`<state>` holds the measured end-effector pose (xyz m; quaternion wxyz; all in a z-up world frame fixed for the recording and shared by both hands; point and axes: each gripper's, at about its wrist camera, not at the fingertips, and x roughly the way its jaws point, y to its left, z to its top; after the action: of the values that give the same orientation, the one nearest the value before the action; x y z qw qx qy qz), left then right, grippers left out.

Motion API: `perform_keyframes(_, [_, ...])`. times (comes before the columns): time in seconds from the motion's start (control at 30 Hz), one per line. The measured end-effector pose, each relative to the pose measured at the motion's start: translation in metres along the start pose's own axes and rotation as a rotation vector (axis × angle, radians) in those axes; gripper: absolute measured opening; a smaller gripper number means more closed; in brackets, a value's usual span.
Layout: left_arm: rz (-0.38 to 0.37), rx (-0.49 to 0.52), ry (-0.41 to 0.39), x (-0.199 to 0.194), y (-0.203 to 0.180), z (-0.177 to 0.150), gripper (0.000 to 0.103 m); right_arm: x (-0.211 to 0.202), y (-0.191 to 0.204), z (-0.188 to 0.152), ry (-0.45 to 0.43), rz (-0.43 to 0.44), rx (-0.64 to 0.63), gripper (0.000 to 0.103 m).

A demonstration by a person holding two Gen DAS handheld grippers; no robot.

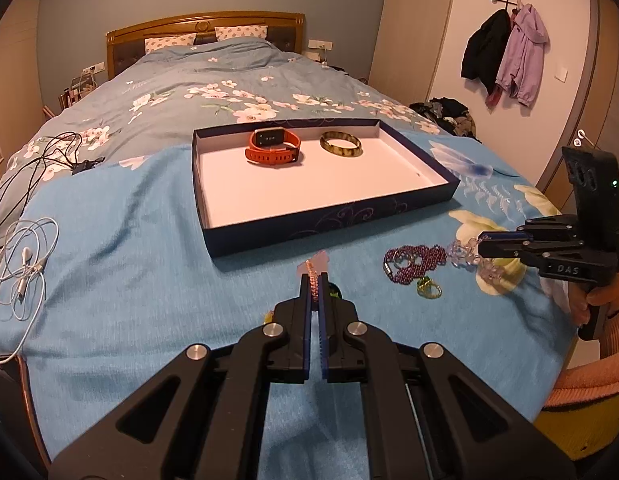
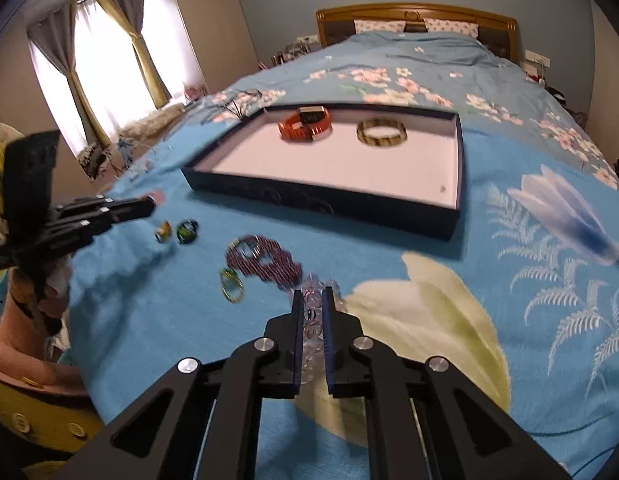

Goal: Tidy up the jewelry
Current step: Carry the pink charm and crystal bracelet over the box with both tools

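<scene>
Blue bedspread (image 1: pixel 129 240) gives under everything, so your tray (image 1: pixel 309 228) could tip if bumped. Bedroom behind it, coats hanging right. Nearest the tray, your left gripper (image 1: pixel 316 276) is clamped on a pink braided bracelet (image 1: pixel 312 280); right of that, the right gripper (image 2: pixel 310 300) pinches clear beads (image 2: pixel 311 312) that may slip free.

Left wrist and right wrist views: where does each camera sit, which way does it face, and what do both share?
Left wrist: on the left gripper, facing up the bed toward the headboard; its fingers pinch a braided bracelet; the right gripper and a hand show at right.
Right wrist: on the right gripper, same heading; its fingers clamp a clear bead bracelet; the left gripper shows at left.
Shared: the tray holding an orange watch and a bangle, and purple beads.
</scene>
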<state>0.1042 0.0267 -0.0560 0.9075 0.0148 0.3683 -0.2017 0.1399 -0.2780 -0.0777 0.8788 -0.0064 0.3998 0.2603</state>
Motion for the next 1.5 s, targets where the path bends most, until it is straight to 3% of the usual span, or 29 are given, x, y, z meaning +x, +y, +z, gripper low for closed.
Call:
perform_keyframes(0.4, [0.006, 0.024, -0.053, -0.002, -0.001, 0.032, 0.003, -0.028, 0.011, 0.043, -0.137, 0.043, -0.033, 0.007])
perform_keyframes(0.77, [0.029, 0.052, -0.081, 0.013, 0.001, 0.070, 0.003, -0.029, 0.001, 0.092, -0.228, 0.013, -0.064, 0.007])
perform_keyframes(1.07, [0.029, 0.053, -0.058, 0.037, 0.008, 0.091, 0.003, -0.010, -0.011, 0.121, -0.237, -0.020, -0.064, 0.007])
perform_keyframes(1.5, [0.038, 0.053, -0.012, 0.075, 0.018, 0.105, 0.003, 0.027, -0.030, 0.141, -0.198, 0.002, -0.018, 0.007])
